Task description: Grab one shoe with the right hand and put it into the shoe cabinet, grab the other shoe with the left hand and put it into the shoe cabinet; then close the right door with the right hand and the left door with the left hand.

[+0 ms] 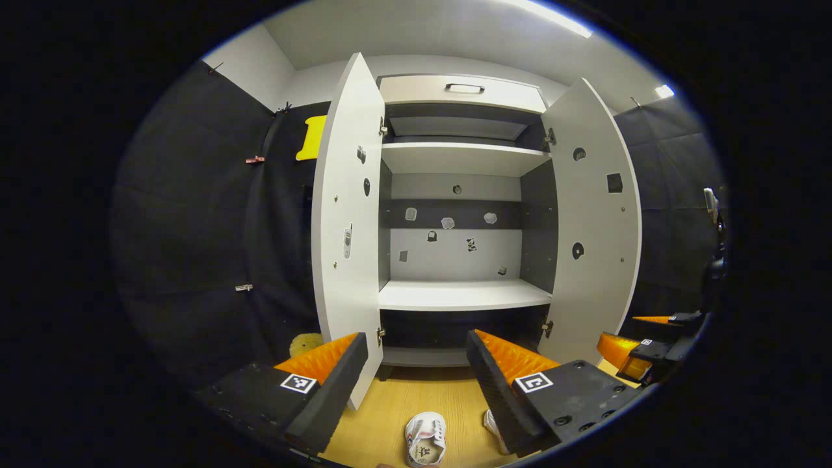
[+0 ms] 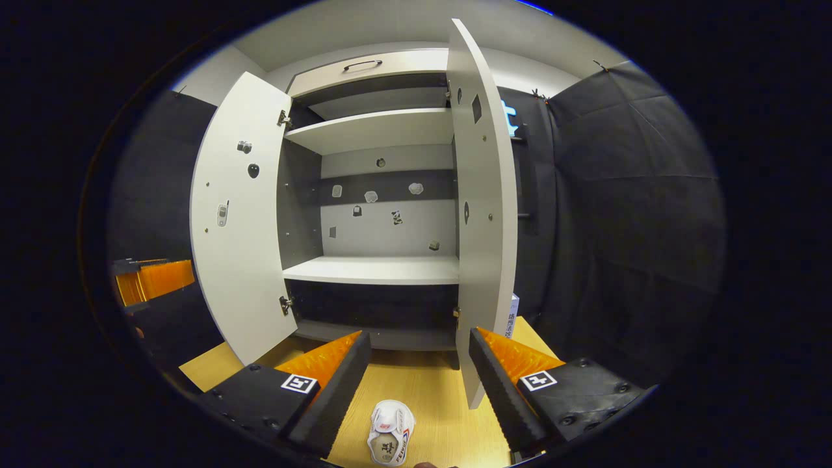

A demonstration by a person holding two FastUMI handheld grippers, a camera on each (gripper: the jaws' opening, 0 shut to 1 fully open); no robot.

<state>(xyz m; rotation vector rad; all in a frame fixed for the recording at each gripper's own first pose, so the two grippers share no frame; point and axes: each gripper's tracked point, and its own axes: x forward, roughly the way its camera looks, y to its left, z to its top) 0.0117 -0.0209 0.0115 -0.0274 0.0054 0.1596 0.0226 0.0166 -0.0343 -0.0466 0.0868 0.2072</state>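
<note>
Tall white shoe cabinet [image 1: 455, 188] with grey interior: stands on the pale wooden floor [image 1: 416, 396], both doors swung wide. White left door [image 1: 348, 227] and white right door [image 1: 595, 227] flank the open compartments. Inside, a white middle shelf [image 1: 465, 294] and a white upper shelf [image 1: 461, 158], both bare; small stickers dot the back panel. A drawer front with a dark handle [image 1: 464, 88] sits at the top.

Small white shoe with red markings [image 1: 426, 440]: on the floor in front of the cabinet, below and between the left gripper's fingers, untouched. In the right gripper view a like white shoe [image 2: 390, 432] lies on the floor between that gripper's fingers, also untouched.

Second white shoe [image 1: 494, 429]: just right of the first, largely hidden behind a finger of the left gripper.

Left gripper [image 1: 416, 364]: jaws spread apart, holding nothing, aimed at the cabinet's lower opening.

Right gripper [image 2: 419, 361]: jaws likewise spread wide, empty, facing the cabinet from the right door's side. It shows too at the right edge of the left gripper view [image 1: 640, 348].

Yellow soft object [image 1: 305, 342]: on the floor behind the left door.
</note>
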